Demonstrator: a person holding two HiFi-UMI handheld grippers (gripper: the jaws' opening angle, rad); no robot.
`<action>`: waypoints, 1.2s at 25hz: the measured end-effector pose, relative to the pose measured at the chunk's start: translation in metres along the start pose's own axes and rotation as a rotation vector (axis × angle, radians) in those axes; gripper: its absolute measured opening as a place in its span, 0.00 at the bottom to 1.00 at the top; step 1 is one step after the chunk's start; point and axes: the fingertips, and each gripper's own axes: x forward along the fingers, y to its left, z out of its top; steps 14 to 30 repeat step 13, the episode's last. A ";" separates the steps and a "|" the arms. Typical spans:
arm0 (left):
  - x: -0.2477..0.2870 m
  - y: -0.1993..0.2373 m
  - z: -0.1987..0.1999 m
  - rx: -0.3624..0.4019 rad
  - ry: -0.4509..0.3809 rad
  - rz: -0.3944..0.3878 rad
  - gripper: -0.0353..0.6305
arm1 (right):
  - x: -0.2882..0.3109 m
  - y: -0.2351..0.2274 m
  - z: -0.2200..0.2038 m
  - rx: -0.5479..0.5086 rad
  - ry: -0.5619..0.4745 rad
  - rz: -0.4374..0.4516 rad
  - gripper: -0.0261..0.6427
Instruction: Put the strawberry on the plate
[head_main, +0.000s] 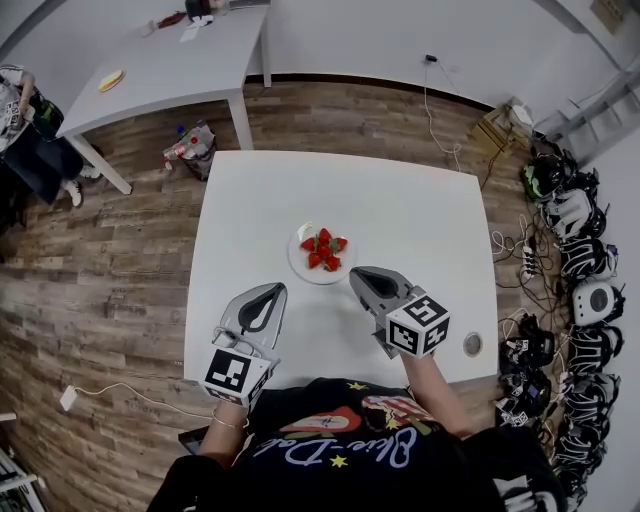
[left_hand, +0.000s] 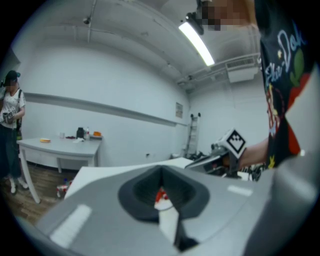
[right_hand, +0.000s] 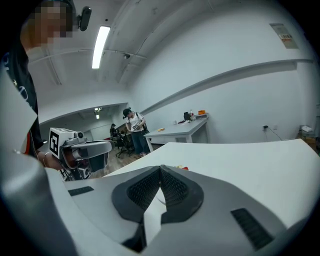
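White table (head_main: 420, 200) in a wood-floored room, both grippers low at its near edge.

Right gripper (head_main: 358, 275): jaws together, tips meeting, nothing held. Left gripper (head_main: 272, 290): jaws also together and empty. The red seen through the slit in the left gripper view is the strawberry pile (left_hand: 160, 196) further off, not a held berry.

Strawberries (head_main: 323, 250) sit in a heap on the plate (head_main: 296, 262), mid-table, just ahead of both jaw tips. The right gripper is nearer to it. No loose strawberry is visible on the table, so the placing looks done and this reads as a pull-back or rest pose.

To do this step well, keep both grippers off the plate rim so the heap isn't nudged. If another berry has to go on, the jaws must part first. Come down from above and squeeze lightly, since the fruit is soft and bruises, then release low over the plate so it doesn't roll off.

Around the scene:
- A small round disc (head_main: 472, 344) sits at the near right corner of the table, beside the right arm and clear of the plate.
- A second table (head_main: 170, 70) stands at the back with small items on it.
- A person (head_main: 20, 110) stands far left.
- Bottles (head_main: 190, 148) stand on the floor by its leg.
- Headsets (head_main: 580, 270) and cables (head_main: 440, 110) lie along the right wall.

Nothing stands between the jaws and the plate.
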 end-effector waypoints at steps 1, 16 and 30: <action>0.000 0.000 -0.001 0.000 0.002 -0.001 0.05 | 0.000 0.000 0.000 -0.003 0.001 -0.001 0.06; -0.002 -0.004 -0.001 -0.004 -0.008 -0.001 0.05 | -0.004 -0.002 -0.002 -0.027 0.010 -0.006 0.06; -0.002 -0.004 -0.001 -0.004 -0.008 -0.001 0.05 | -0.004 -0.002 -0.002 -0.027 0.010 -0.006 0.06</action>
